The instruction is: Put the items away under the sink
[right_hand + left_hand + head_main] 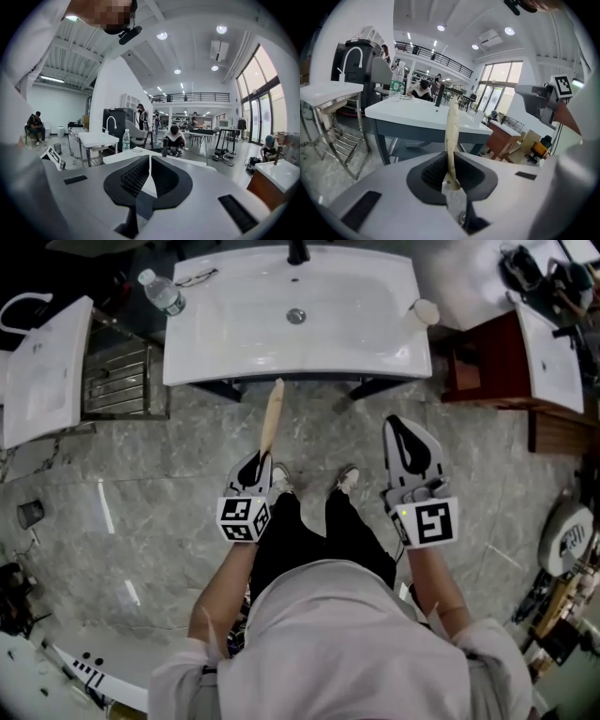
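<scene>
A long, thin beige item [272, 416] sticks out of my left gripper [255, 465], which is shut on its lower end; its tip points at the front edge of the white sink [234, 334]. In the left gripper view the beige item [452, 131] rises upright from between the shut jaws of my left gripper [451, 164], with the sink [417, 115] and the dark space beneath it beyond. My right gripper [401, 435] hangs in the air in front of the sink's right part, shut and holding nothing. In its own view my right gripper [150, 164] shows its pads pressed together.
On the sink stand a water bottle [161, 292], eyeglasses [195, 277], a faucet [298, 251] and a small round item [427, 312]. A second white basin [42, 371] and metal rack [117, 381] stand left. A red-brown cabinet [487, 362] stands right. My shoes [347, 479] rest on grey stone floor.
</scene>
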The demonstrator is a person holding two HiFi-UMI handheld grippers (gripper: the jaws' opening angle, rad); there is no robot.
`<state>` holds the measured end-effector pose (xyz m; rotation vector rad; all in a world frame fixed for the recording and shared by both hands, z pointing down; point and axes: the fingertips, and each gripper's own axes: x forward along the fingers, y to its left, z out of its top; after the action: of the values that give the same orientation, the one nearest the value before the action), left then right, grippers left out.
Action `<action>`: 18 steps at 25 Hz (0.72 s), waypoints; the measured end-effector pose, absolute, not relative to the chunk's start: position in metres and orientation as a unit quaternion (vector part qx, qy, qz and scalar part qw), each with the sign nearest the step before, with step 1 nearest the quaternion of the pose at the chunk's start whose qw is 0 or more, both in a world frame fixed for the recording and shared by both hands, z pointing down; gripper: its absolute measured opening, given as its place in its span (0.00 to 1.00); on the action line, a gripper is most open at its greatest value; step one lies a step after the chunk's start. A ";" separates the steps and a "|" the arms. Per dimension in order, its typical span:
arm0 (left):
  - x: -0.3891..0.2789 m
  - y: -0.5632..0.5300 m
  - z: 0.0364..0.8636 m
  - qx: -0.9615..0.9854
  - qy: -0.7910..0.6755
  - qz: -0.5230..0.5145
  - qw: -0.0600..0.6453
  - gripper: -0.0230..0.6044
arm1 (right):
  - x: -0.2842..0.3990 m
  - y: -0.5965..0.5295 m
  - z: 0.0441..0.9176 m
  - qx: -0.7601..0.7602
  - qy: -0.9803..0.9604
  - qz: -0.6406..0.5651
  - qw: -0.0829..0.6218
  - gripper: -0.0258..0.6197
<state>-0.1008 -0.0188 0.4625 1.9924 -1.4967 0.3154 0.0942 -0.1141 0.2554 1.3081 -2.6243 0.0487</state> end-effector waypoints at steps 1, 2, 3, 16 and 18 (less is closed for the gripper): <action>-0.102 -0.021 0.468 0.749 -0.574 0.125 0.307 0.10 | 0.097 -0.117 0.262 0.440 -0.892 0.019 0.104 0.10; -0.102 -0.022 0.475 0.745 -0.579 0.131 0.305 0.10 | 0.100 -0.120 0.270 0.436 -0.894 0.020 0.105 0.10; -0.101 -0.023 0.483 0.743 -0.580 0.137 0.304 0.10 | 0.102 -0.124 0.279 0.431 -0.896 0.020 0.107 0.10; -0.066 -0.046 0.603 0.738 -0.582 0.153 0.305 0.10 | 0.097 -0.133 0.390 0.366 -0.924 0.035 0.110 0.10; -0.068 -0.048 0.620 0.733 -0.587 0.155 0.308 0.10 | 0.100 -0.133 0.405 0.367 -0.923 0.036 0.111 0.10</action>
<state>-0.0677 -0.0481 0.6202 1.9386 -1.5513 0.4092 0.1000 -0.1331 0.4046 1.0788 -2.7108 0.1053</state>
